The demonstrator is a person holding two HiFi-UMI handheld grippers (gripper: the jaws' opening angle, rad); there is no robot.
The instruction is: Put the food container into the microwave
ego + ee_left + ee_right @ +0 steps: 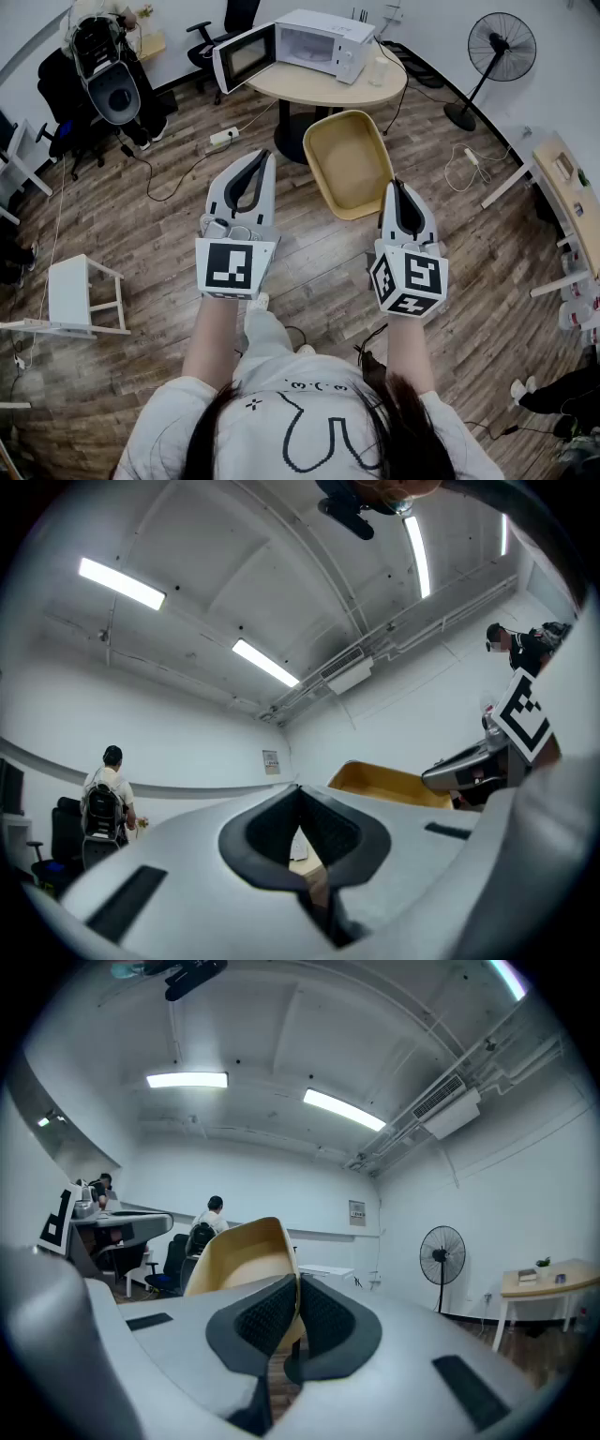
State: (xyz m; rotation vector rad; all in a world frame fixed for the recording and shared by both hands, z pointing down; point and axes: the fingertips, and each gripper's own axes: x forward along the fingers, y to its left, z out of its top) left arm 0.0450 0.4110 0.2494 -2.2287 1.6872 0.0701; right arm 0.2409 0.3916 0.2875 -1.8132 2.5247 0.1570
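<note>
The food container [349, 159] is a tan-yellow tub, held tilted in the air in front of a round table [309, 89]. My right gripper [395, 184] is shut on the container's right rim, and in the right gripper view the rim [272, 1241] passes between the pads at my right gripper [296, 1309]. My left gripper [260, 155] hangs to the container's left, shut on nothing, apart from it. In the left gripper view my left gripper [300, 797] has its tips together, with the container [389, 784] to the right. The white microwave [323, 39] stands on the table with its door [242, 56] swung open to the left.
A cup [378, 71] stands on the table right of the microwave. A floor fan [502, 47] is at the back right, a desk [561, 178] at the right, a white stool [80, 295] at the left. A power strip [223, 138] and cables lie on the wood floor. A person [101, 42] is at the back left.
</note>
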